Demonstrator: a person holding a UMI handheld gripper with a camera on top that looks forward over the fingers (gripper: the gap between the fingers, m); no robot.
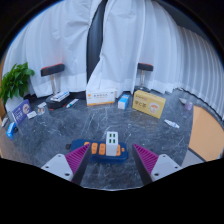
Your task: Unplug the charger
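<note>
A white charger [113,137] stands plugged upright into a blue power strip [105,150] with orange switches, lying on the dark grey table [150,130]. My gripper [112,161] is open, its pink pads [77,156] spread wide on either side. The power strip and charger sit just ahead of the fingertips, roughly centred between them, with gaps on both sides. Nothing is held.
Beyond the strip are a white box [101,97], a yellow box [150,103], a small blue-white box [124,101], and items at the left near a green plant [15,82]. White curtains hang behind the table. A wooden edge [207,135] is at the right.
</note>
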